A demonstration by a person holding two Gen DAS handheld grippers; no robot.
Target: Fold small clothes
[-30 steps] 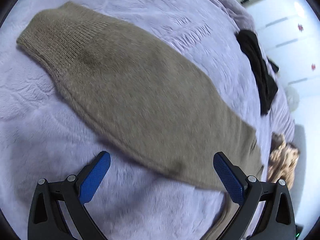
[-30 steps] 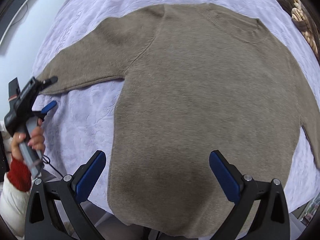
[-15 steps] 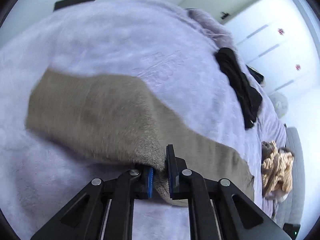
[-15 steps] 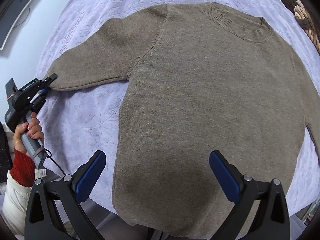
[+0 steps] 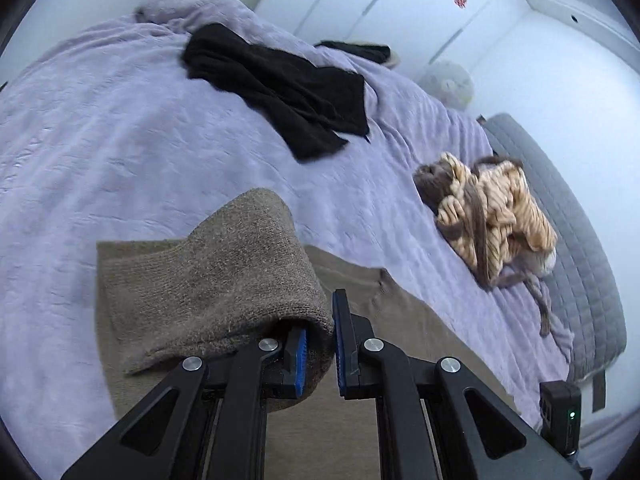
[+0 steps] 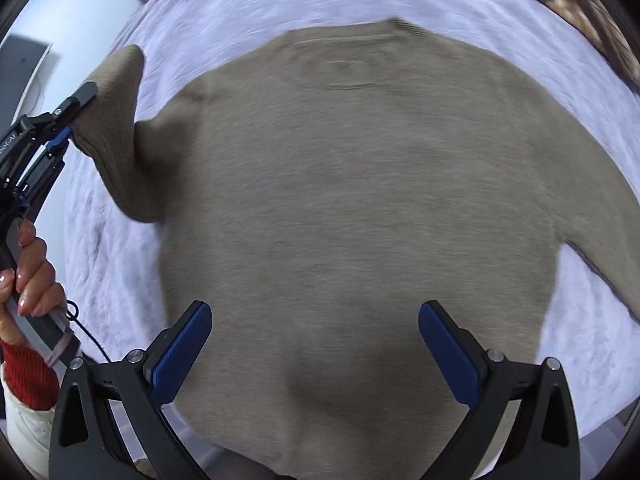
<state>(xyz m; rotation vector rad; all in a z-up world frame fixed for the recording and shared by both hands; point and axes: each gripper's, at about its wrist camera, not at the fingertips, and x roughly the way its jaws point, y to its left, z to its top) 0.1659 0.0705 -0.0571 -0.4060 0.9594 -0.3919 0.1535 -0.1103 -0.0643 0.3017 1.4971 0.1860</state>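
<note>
Now the left gripper (image 5: 320,352), clamped on the sleeve (image 5: 224,284), should lay it flat across the sweater (image 6: 360,220); the right gripper (image 6: 316,348) hovers wide open.

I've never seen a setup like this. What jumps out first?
A big tan sweater fills the middle of a lilac bed cover. The left gripper pinches its sleeve, lifted off the cover, while the right gripper hangs open above the hem. Farther back lie a black garment and a striped bundle.
</note>
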